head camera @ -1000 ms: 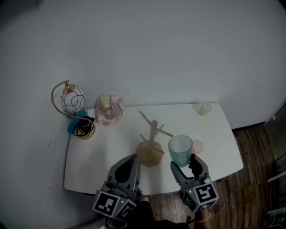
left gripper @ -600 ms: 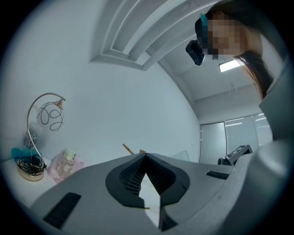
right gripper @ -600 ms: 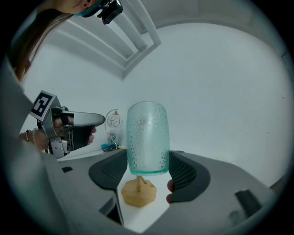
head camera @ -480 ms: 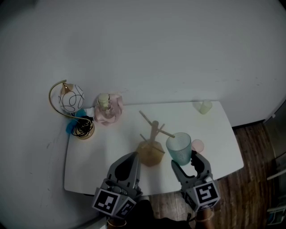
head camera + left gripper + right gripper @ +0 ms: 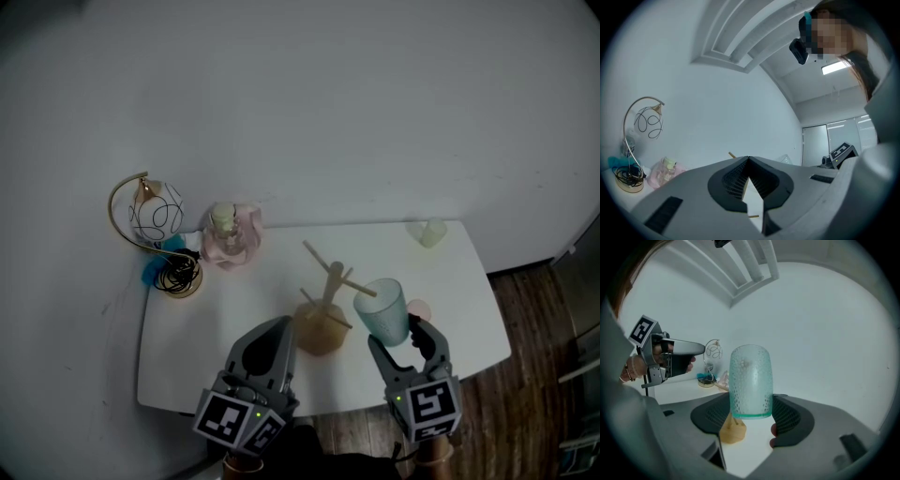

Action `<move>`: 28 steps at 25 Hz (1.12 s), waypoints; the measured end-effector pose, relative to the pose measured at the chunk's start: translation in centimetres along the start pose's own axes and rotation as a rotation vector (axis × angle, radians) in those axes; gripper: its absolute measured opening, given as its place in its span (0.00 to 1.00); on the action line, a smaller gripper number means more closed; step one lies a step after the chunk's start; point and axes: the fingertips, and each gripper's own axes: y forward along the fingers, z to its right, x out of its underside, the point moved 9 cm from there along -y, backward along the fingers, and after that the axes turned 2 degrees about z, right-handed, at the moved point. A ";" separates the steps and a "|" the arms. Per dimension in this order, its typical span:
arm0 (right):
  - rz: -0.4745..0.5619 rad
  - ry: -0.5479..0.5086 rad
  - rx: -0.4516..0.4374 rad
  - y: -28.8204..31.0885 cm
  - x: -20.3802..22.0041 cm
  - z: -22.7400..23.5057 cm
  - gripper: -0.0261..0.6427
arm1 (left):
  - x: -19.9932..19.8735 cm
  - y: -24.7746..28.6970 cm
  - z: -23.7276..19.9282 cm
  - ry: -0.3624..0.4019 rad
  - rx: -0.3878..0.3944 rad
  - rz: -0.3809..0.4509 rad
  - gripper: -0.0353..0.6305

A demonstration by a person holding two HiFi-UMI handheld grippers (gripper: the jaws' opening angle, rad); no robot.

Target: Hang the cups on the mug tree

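Right claw (image 5: 399, 336) grips teal cup (image 5: 382, 307), axis along the jaws; mug tree (image 5: 323, 323) sits just left, near peg reaching the cup; left claw (image 5: 277, 330) closed.

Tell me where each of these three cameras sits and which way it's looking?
Head view: on the person's head, looking steeply down at the white table, mug tree, left claw and right claw.
Left gripper view: rides the left claw, looking along its closed jaws, tilted up at wall and ceiling; the person's head shows.
Right gripper view: rides the right claw, looking along jaws clamped on the teal cup; the hand holding the left claw shows.
Shared: the wire lamp appears in all three views.
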 end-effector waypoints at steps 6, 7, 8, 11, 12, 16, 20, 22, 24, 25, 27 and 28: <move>-0.042 -0.058 0.043 0.5 -0.5 0.0 0.47 | -0.2 0.4 -0.9 0.027 0.020 -0.014 0.05; -0.043 -0.062 0.046 0.5 -0.6 0.0 0.47 | -0.2 0.5 -0.9 0.020 0.021 -0.019 0.05; -0.045 -0.066 0.048 0.6 -0.6 0.0 0.47 | -0.2 0.6 -1.0 0.018 0.024 -0.023 0.05; -0.052 -0.081 0.056 0.8 -1.0 -0.1 0.47 | 0.0 0.8 -1.3 0.038 0.035 -0.036 0.05; -0.056 -0.088 0.058 0.8 -1.0 -0.1 0.47 | 0.1 0.8 -1.4 0.050 0.038 -0.039 0.05; -0.069 -0.124 0.067 1.0 -1.4 -0.2 0.47 | 0.2 1.0 -1.6 0.081 0.040 -0.057 0.05; -0.069 -0.168 0.081 1.1 -1.6 -0.3 0.47 | 0.3 0.9 -1.4 0.094 0.026 -0.078 0.05; -0.063 -0.188 0.088 1.2 -1.8 -0.3 0.47 | 0.4 0.8 -1.3 0.100 0.022 -0.094 0.05; -0.070 -0.209 0.091 1.2 -1.8 -0.4 0.47 | 0.3 0.7 -1.0 0.103 0.021 -0.108 0.05; -0.078 -0.221 0.091 1.2 -1.8 -0.4 0.47 | 0.3 0.7 -0.9 0.107 0.020 -0.116 0.05; -0.093 -0.241 0.088 1.2 -2.0 -0.6 0.47 | 0.4 0.5 -0.7 0.123 0.016 -0.130 0.05; -0.094 -0.245 0.087 1.2 -2.0 -0.6 0.47 | 0.4 0.4 -0.7 0.129 0.015 -0.135 0.05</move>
